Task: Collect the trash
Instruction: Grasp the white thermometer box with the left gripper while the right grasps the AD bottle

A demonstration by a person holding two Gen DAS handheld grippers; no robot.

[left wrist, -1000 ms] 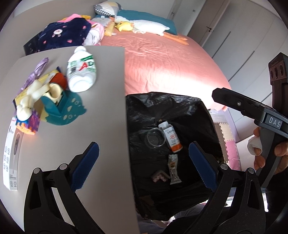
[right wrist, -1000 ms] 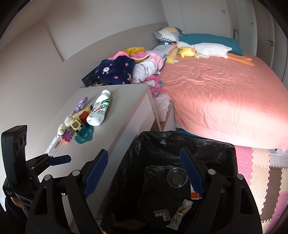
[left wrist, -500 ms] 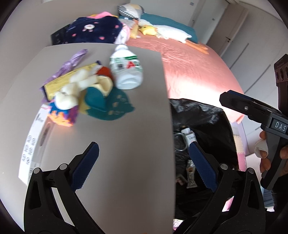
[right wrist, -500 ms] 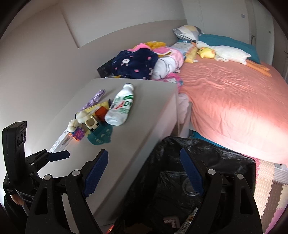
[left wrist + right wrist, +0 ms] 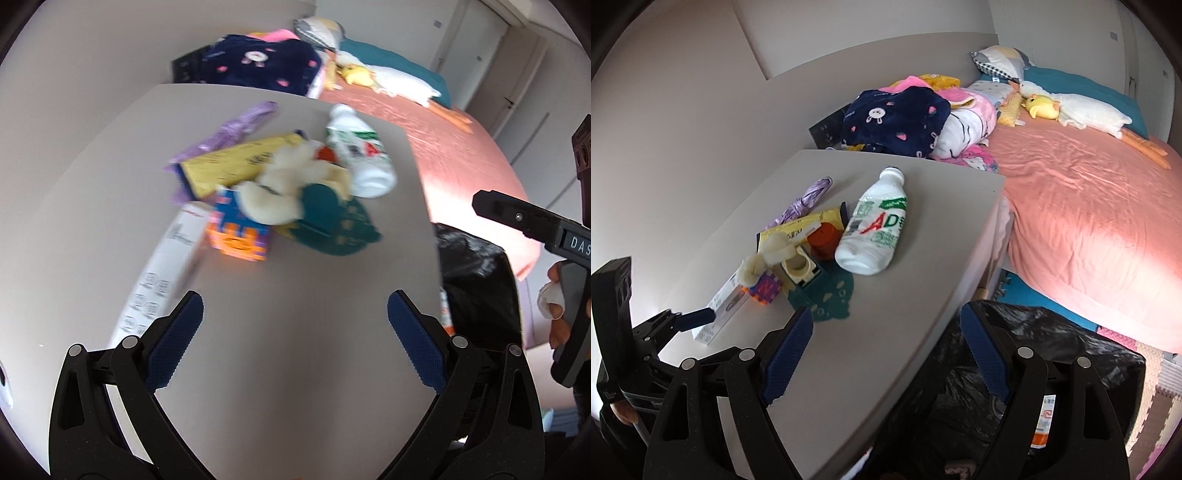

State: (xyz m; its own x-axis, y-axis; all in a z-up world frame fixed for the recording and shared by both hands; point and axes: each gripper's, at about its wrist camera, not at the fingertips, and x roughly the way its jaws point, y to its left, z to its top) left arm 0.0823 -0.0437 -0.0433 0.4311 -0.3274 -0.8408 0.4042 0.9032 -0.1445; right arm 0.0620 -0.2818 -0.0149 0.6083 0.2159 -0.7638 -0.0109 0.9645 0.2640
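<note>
Both grippers hang over the grey table (image 5: 923,295), fingers spread wide apart with nothing between them. Ahead of the left gripper (image 5: 295,321) lies the trash pile: a white bottle (image 5: 360,155) and small boxes. The right gripper (image 5: 886,332) straddles the table edge, the black trash bag (image 5: 1071,369) under its right finger.

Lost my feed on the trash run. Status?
Left hand-held gripper and right hand-held gripper open, empty, above the table. Milk bottle lies beside the clutter pile. Black trash bag open at table edge. Nothing blocking.
</note>
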